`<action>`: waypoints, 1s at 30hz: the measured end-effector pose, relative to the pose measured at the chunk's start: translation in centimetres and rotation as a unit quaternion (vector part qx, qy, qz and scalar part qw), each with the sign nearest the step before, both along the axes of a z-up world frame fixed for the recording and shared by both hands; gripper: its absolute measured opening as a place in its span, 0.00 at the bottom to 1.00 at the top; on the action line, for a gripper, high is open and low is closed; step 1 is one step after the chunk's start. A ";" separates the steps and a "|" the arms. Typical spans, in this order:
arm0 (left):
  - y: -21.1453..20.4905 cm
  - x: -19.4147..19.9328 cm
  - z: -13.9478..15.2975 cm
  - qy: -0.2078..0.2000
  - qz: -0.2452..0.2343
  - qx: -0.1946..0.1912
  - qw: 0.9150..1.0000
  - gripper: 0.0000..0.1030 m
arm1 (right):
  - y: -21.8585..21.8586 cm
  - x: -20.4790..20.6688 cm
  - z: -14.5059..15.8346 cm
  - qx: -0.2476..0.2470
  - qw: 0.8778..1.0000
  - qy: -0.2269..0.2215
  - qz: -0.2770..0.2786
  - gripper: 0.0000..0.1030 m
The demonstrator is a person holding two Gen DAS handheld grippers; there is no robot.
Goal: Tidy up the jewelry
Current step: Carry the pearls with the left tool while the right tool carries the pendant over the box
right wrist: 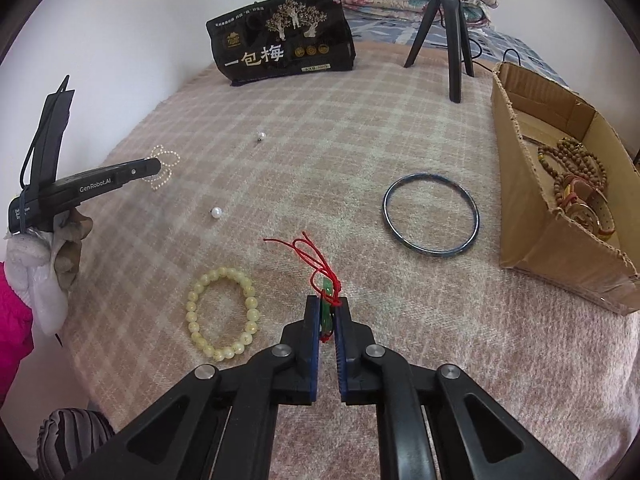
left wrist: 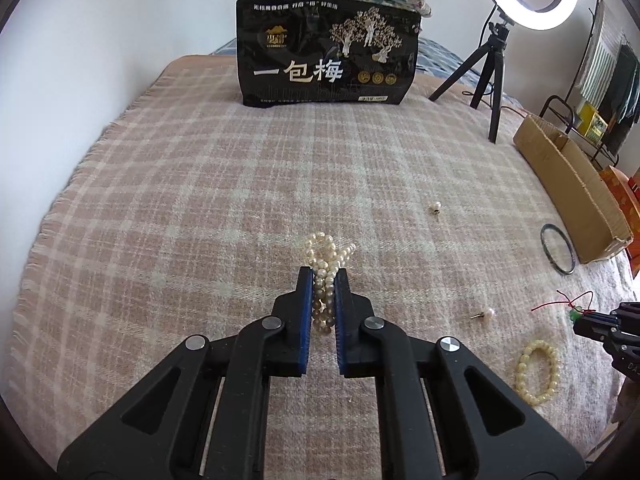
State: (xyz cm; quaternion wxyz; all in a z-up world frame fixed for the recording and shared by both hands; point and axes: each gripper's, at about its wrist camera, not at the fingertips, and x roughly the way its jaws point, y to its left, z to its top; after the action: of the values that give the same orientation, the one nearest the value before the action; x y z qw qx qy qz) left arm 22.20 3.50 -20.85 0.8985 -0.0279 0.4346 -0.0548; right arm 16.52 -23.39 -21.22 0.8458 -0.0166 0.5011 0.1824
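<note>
Blue-padded fingers of the left gripper (left wrist: 324, 280) are clenched on a doubled strand of small white pearls (left wrist: 325, 264), lifted above the pink-and-cream plaid blanket (left wrist: 200, 200). The right gripper (right wrist: 328, 308) pinches a green pendant on a red cord (right wrist: 326, 300), its loops trailing onto the blanket. Just left of it lies a pale yellow beaded bracelet (right wrist: 222, 314); farther out rest a loose round white pearl (right wrist: 216, 212) and a dark metal bangle (right wrist: 431, 215). At right, the open cardboard box (right wrist: 532, 224) holds brown wooden bead strands (right wrist: 576, 164). Beyond stands a black snack bag (right wrist: 280, 46) and a black tripod (right wrist: 452, 36).
</note>
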 end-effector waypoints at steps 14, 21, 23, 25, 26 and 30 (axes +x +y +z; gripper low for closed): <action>-0.4 -2.3 4.3 -0.033 -0.010 -0.027 0.999 0.07 | -1.5 -1.7 3.6 0.011 0.999 -0.036 -0.016 0.04; -1.8 -3.2 6.5 -0.052 -0.028 -0.036 0.998 0.07 | -3.3 -2.7 5.6 0.020 0.998 -0.057 -0.037 0.04; -2.4 -3.4 7.0 -0.056 -0.035 -0.039 0.997 0.07 | -3.9 -2.9 6.2 0.021 0.997 -0.062 -0.043 0.04; -3.0 -3.5 7.5 -0.059 -0.042 -0.043 0.996 0.07 | -4.6 -3.2 6.8 0.023 0.996 -0.068 -0.049 0.04; -3.4 -3.5 7.8 -0.061 -0.046 -0.046 0.996 0.07 | -5.0 -3.3 7.1 0.024 0.996 -0.071 -0.054 0.04; -4.9 -3.7 8.7 -0.070 -0.061 -0.053 0.994 0.07 | -6.4 -3.8 8.2 0.027 0.994 -0.082 -0.067 0.04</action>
State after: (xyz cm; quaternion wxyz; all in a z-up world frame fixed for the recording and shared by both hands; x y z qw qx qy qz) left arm 18.48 -1.41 -12.11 0.9188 -0.0447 0.3685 -0.1343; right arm 12.77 -29.77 -13.07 0.8944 0.0252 0.4251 0.1368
